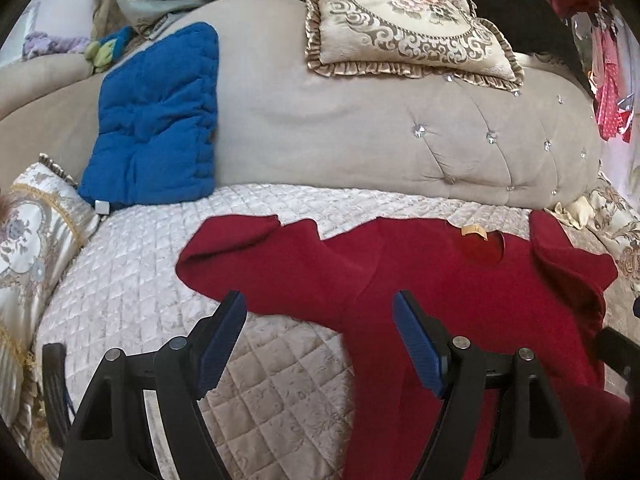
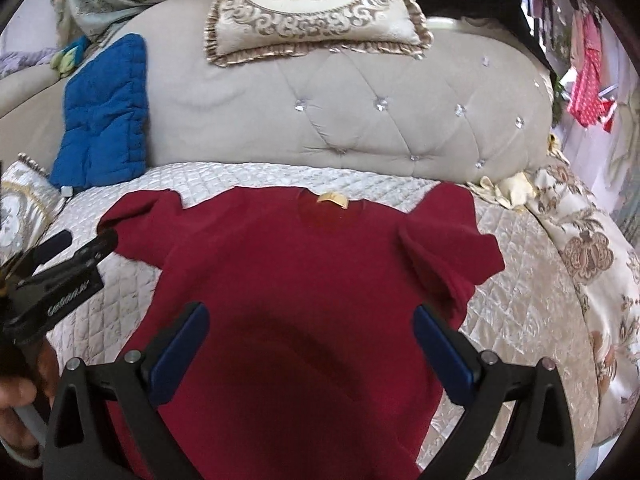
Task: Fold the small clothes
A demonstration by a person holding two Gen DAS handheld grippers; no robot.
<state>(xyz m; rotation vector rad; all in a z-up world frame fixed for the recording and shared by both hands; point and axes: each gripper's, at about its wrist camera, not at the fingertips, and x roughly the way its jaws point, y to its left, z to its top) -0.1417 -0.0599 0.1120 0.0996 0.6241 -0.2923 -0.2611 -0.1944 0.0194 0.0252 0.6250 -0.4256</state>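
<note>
- Left wrist view: left tool (image 1: 318, 322) spread wide, pads empty, poised above the left sleeve (image 1: 232, 250) and flank of the red top (image 1: 420, 300); probably lined up there to take that sleeve or side edge for a first fold inward.
- Right wrist view: right tool (image 2: 310, 334) likewise spread, pinching nothing, hanging over the middle of the red top's body; dark shadow beneath suggests closeness to the cloth, though contact cannot be told.
- Red top laid flat on the quilted bedspread (image 2: 520, 280), neck label (image 2: 332, 199) toward the tufted headboard (image 2: 360, 112), both short sleeves out to the sides; right sleeve (image 2: 448, 248) a little rumpled. Spread out this way, presumably, so sides can be folded over a flat centre.
- Blue padded cushion (image 1: 156, 120) propped against the headboard, ornate pillow (image 1: 404, 20) resting on top of it, both well apart from the garment and out of the folding area.
- Folding not yet begun, judging by the fully open garment.
- Soft knit likely to drag and bunch unless gripped near a seam.
</note>
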